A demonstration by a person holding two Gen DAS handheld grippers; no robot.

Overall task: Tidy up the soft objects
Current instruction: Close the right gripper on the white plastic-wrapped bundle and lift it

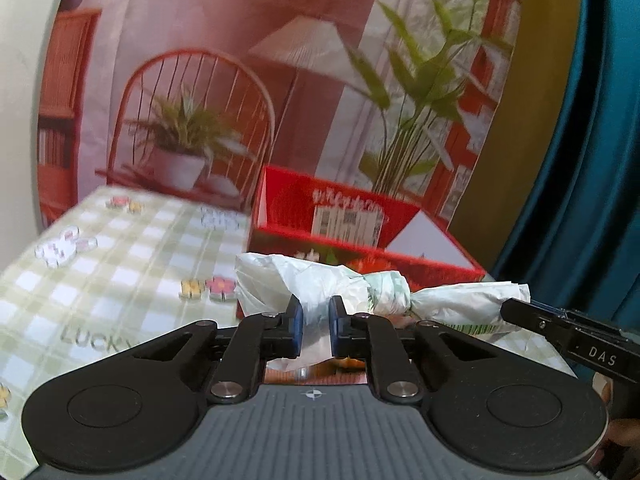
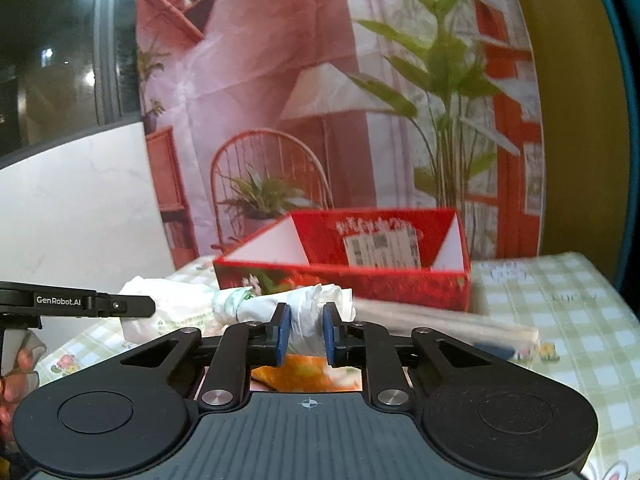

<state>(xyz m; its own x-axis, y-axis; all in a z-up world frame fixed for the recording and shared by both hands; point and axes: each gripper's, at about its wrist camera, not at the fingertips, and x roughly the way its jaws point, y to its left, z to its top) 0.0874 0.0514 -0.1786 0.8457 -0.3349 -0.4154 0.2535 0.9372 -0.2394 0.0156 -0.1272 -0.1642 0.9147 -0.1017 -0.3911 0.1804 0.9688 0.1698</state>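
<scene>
A white plastic bag [image 1: 384, 292], twisted and knotted at its middle, is stretched out above the table in front of a red cardboard box [image 1: 420, 264]. My left gripper [image 1: 315, 312] is shut on the bag's left part, its blue pads pressing the plastic. A finger [image 1: 532, 318] of my right gripper reaches the bag's right end. In the right wrist view my right gripper [image 2: 306, 320] is shut on the bag [image 2: 256, 304] right of the knot. A finger [image 2: 132, 305] of the left gripper holds the far end. The red box [image 2: 400, 284] stands open behind.
A green checked tablecloth [image 1: 120, 248] covers the table. A flat pale stack [image 2: 440, 324] lies before the box, and an orange patterned item [image 2: 304, 372] lies under the right gripper. A printed backdrop [image 2: 280, 100] hangs behind, a teal curtain [image 1: 592, 160] at right. A hand [image 2: 16, 364] shows at left.
</scene>
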